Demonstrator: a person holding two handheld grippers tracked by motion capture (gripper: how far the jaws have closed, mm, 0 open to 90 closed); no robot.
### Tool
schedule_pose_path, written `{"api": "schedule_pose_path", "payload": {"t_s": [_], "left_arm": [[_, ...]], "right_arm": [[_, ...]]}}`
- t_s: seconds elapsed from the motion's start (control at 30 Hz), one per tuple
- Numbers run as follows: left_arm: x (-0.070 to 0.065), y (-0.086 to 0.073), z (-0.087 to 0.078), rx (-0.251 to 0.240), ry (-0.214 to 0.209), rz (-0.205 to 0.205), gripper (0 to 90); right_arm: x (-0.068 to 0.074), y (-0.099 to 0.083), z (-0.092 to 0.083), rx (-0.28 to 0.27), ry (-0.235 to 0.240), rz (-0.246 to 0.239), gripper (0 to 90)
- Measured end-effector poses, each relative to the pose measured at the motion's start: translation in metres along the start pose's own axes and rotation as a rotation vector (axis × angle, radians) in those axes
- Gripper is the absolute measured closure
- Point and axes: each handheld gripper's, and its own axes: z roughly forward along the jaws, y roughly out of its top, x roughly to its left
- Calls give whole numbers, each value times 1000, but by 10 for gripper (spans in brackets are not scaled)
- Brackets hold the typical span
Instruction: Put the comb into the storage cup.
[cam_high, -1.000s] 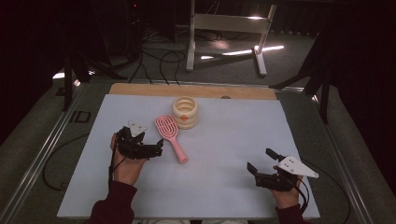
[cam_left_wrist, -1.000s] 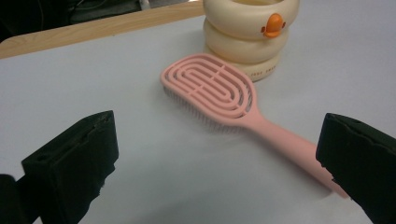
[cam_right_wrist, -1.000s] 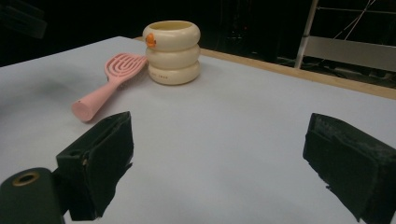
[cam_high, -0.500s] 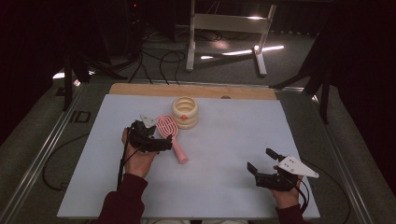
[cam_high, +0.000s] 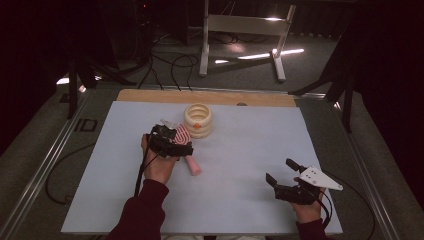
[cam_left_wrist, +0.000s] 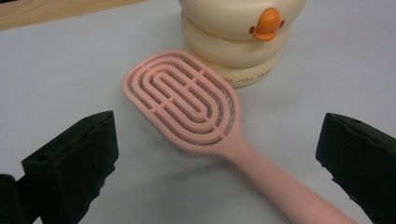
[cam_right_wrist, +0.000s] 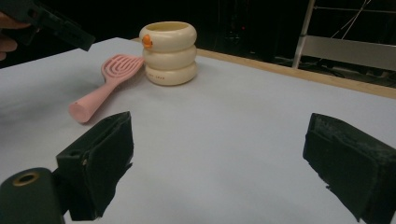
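- The right gripper (cam_high: 282, 181) is waiting at the lower right of the high view, jaws spread and empty, well apart from the work.
- The left gripper (cam_high: 172, 142) is hovering left of centre, jaws gaping wide on either side of the pink hairbrush (cam_left_wrist: 196, 112), likely lining up a grab.
- The hairbrush is lying bristles-down on the table (cam_high: 240, 150), its head just beside the cream duck-billed cup (cam_high: 198, 120) behind it.

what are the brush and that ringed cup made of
Brush: looks like moulded pink plastic with a matte finish, one piece with slotted loops and thin bristles under. Cup: smooth cream, three stacked rings, a soft sheen; plastic or silicone likely, hard to tell which. Its orange beak looks glossier.
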Motion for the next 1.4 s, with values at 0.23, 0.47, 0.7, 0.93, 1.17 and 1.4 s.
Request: {"api": "schedule_pose_path", "payload": {"t_s": [0.23,0.47,0.7,0.93,1.17,1.4], "left_arm": [[0,4,10,32,18,-30,0],[-2,4,19,62,28,-53,0],[-5,4,27,76,33,-71,0],[-10,4,32,85,29,-78,0],[-13,1,35,51,33,-81,0],[-17,-3,44,65,42,-94,0]], "right_arm": [[0,0,0,0,-2,-2,89],[0,0,0,1,-3,-3,88],[-1,-1,1,2,-3,-1,88],[0,-1,1,3,-2,-1,88],[-1,0,0,0,-3,0,89],[-1,0,0,-1,-3,0,88]]}}
